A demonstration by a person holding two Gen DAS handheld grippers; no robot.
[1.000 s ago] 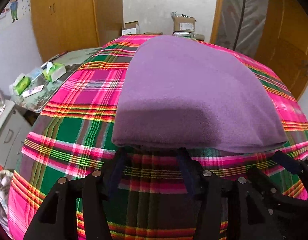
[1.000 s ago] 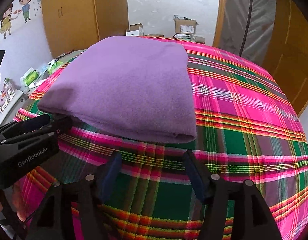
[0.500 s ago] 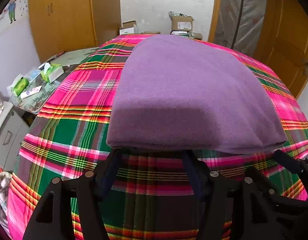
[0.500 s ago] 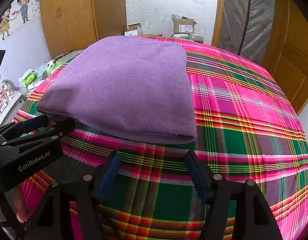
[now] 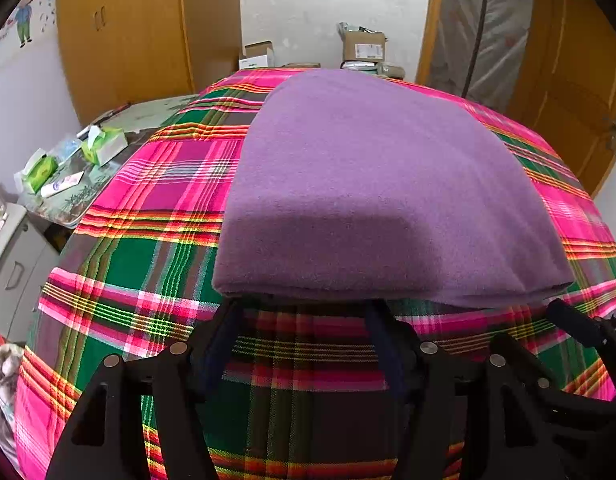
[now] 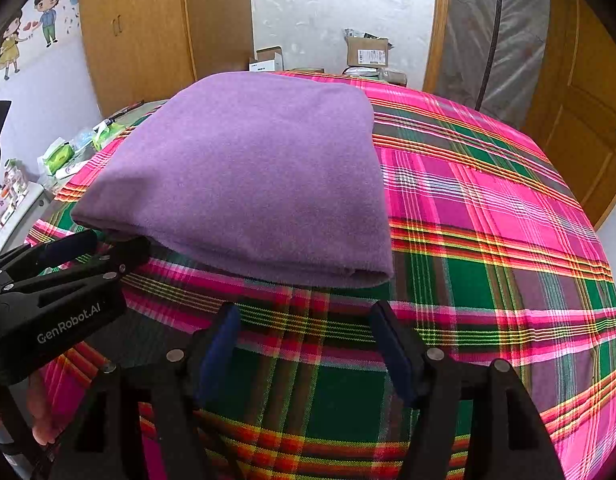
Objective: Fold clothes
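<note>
A folded purple garment (image 5: 372,192) lies flat on the plaid bedcover (image 5: 156,272); it also shows in the right wrist view (image 6: 252,176). My left gripper (image 5: 304,320) is open and empty, its fingertips right at the garment's near edge. My right gripper (image 6: 304,320) is open and empty, a little short of the garment's near right corner. The left gripper also shows in the right wrist view (image 6: 96,246), at the garment's near left corner. The right gripper's tip shows at the right edge of the left wrist view (image 5: 576,324).
A side table (image 5: 88,160) with tissue packs stands left of the bed. A wooden wardrobe (image 6: 140,32) and cardboard boxes (image 6: 366,52) are at the far end. A wooden door (image 6: 580,104) is on the right.
Both grippers have moved only slightly; the left one has crept a little closer to the garment's near edge. The garment has not moved.
</note>
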